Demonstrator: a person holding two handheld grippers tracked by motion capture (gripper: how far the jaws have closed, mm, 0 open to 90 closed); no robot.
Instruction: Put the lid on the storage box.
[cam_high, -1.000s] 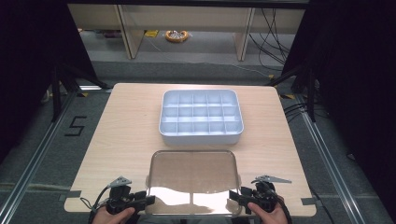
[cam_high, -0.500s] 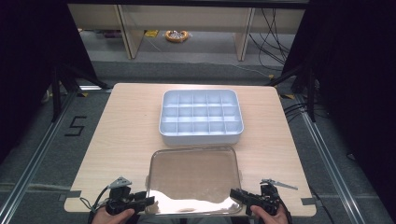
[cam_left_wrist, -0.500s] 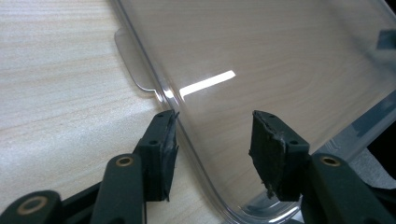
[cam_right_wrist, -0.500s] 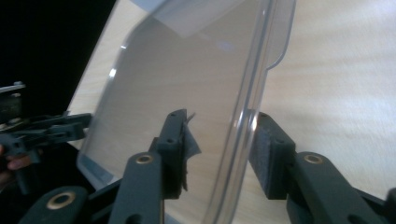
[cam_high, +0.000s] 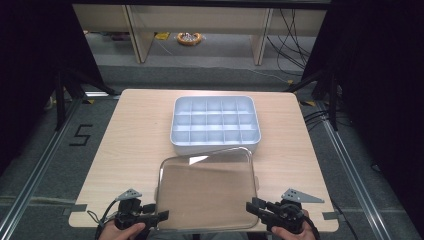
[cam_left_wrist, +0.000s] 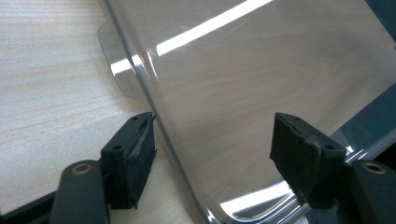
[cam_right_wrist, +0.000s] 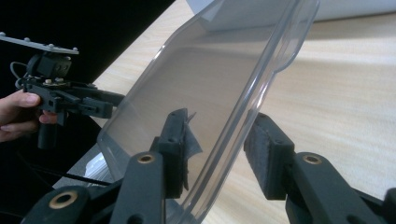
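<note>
A clear plastic lid (cam_high: 207, 192) lies at the table's front, its near edge overhanging. Behind it stands a white compartment tray (cam_high: 215, 120). My left gripper (cam_high: 162, 216) is at the lid's front left corner. In the left gripper view it (cam_left_wrist: 212, 149) is open wide, jaws either side of the lid's (cam_left_wrist: 233, 70) rim. My right gripper (cam_high: 251, 207) is at the front right corner. In its own view it (cam_right_wrist: 219, 140) is shut on the lid's (cam_right_wrist: 187, 70) rim, one pad seen through the plastic. The left gripper (cam_right_wrist: 114, 101) shows there too.
The wooden table (cam_high: 135, 130) has bare surface on both sides of the tray and lid. Dark floor and metal rails surround it. Shelving legs, cables and a small orange object (cam_high: 188, 38) lie far behind. A hand (cam_right_wrist: 18, 112) holds the left gripper.
The right gripper has moved in to the lid's corner and shut on its rim. The lid's far edge now reaches closer to the tray, and its reflection has shifted.
</note>
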